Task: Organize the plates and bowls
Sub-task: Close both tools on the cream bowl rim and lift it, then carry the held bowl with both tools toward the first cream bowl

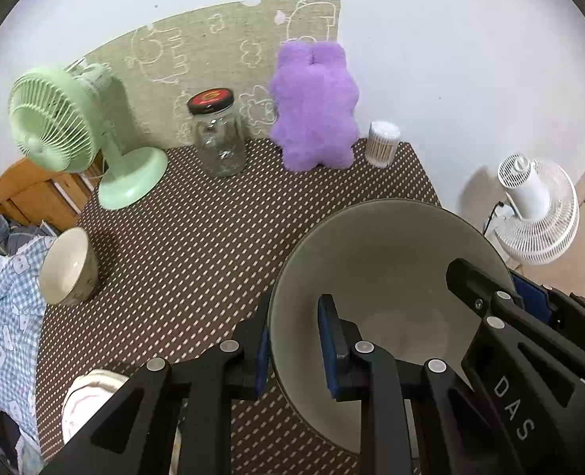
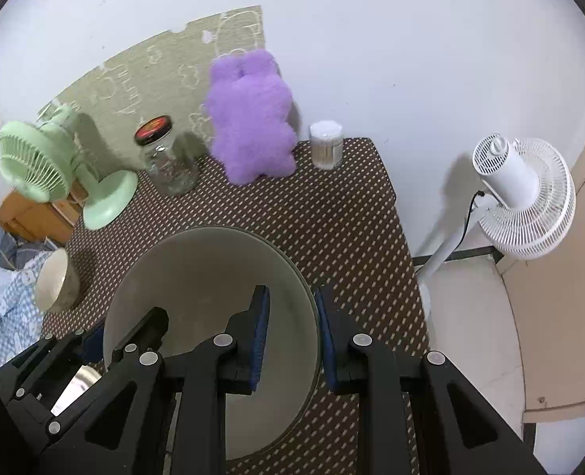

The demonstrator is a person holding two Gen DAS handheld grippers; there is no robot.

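A large grey-green bowl (image 1: 387, 273) (image 2: 201, 277) is held over the dotted brown mat by both grippers. My left gripper (image 1: 294, 342) straddles its left rim, one pad inside and one outside. My right gripper (image 2: 292, 336) straddles its right rim the same way. A small cream bowl (image 1: 69, 267) (image 2: 57, 281) lies tilted at the mat's left edge. A white plate (image 1: 90, 399) shows at the lower left, partly hidden by my left gripper. A metal dish (image 2: 76, 384) shows below the left gripper in the right wrist view.
At the back of the mat (image 1: 197, 245) stand a green desk fan (image 1: 67, 134), a glass jar with a black lid (image 1: 217, 134), a purple plush toy (image 1: 316, 107) and a cotton-swab tub (image 1: 383, 144). A white floor fan (image 2: 525, 198) stands right of the table. Blue checked cloth (image 1: 3, 316) lies left.
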